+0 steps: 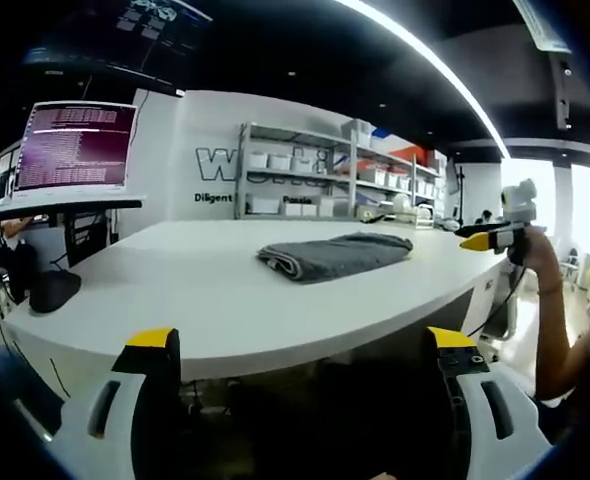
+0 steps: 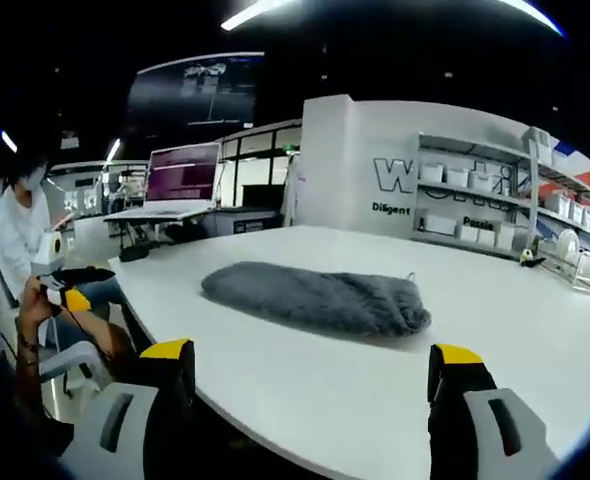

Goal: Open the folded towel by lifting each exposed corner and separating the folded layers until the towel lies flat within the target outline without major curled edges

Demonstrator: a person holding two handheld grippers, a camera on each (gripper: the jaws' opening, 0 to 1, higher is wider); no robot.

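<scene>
Left gripper view: white curved worktop (image 1: 205,300), bare and glossy, with the grey folded towel (image 1: 333,254) lying near its middle, slightly toward the far edge. Left hand-held gripper (image 1: 303,350) sits below the near edge, jaws wide apart, grasping nothing. Right hand-held gripper (image 1: 490,238) comes in at the worktop's right edge, held by a hand (image 1: 537,252); too small there to read its jaws. Room behind: white wall with partly hidden lettering, metal shelving (image 1: 325,175) loaded with bins, a monitor (image 1: 75,145) on a raised stand at left, dark ceiling with a long light strip.

Right gripper view: same towel (image 2: 320,297) mid-worktop (image 2: 495,330), well apart from every edge, folded layers bunched, fold lines hard to make out. Right hand-held gripper (image 2: 310,375) released, jaws spread, off the near edge. Person in white (image 2: 15,235) seated at far left, cut off by the view's edge. Laptop (image 2: 180,180) on a desk beyond the worktop's far left corner. Target outline not discernible on the surface.
</scene>
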